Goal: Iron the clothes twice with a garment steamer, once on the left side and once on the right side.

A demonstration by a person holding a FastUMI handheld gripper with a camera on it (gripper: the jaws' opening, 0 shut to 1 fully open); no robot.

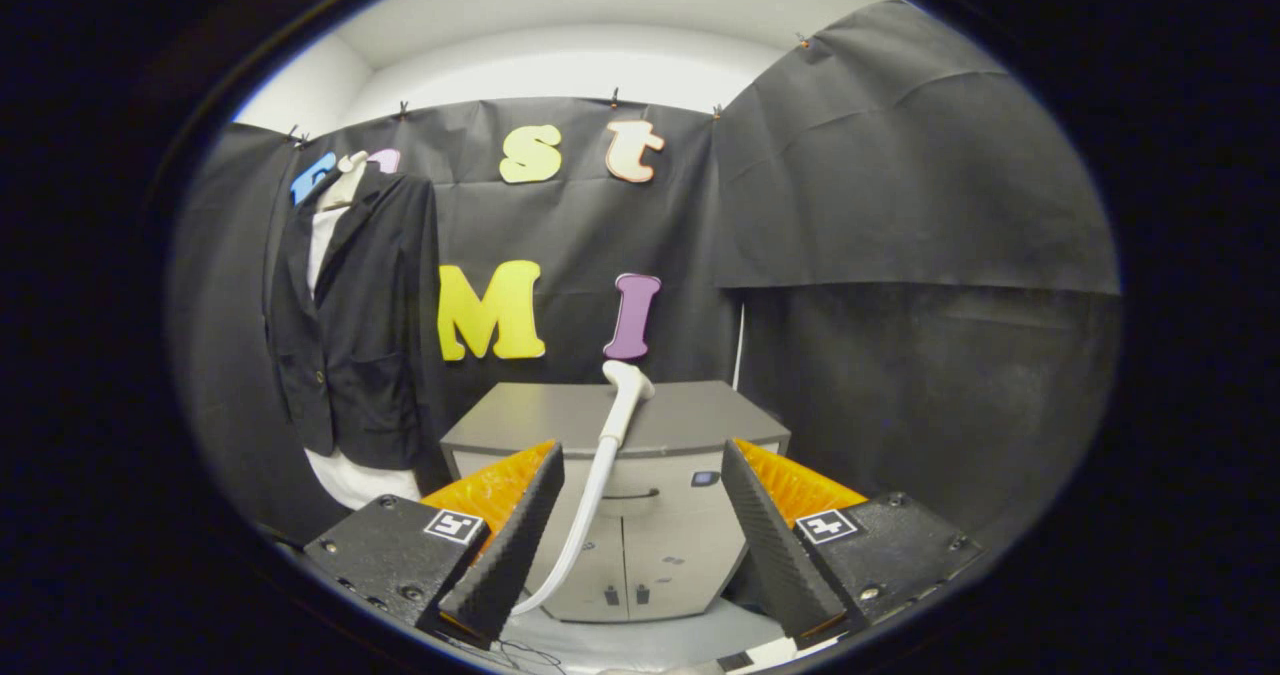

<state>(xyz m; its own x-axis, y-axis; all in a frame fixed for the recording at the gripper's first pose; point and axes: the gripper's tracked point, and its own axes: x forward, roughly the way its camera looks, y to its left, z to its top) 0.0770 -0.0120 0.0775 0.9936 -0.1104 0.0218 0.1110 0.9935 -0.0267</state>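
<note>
My claw (pixel 640 515) hangs spread apart, gripping nothing. The steamer (pixel 620 405) lies on the cabinet (pixel 690 420) ahead; the jacket (pixel 350 325) hangs left of it. A poor grip might drag its hose (pixel 580 525) and tip it off.

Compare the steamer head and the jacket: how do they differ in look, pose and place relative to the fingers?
The steamer head is white and small, resting on the grey cabinet with its hose trailing down the front; the jacket is dark and large, hanging upright on a form against the booth wall. The steamer head lies ahead between the fingers of the open gripper; the jacket hangs off to the side, beyond them. Both are untouched.
</note>
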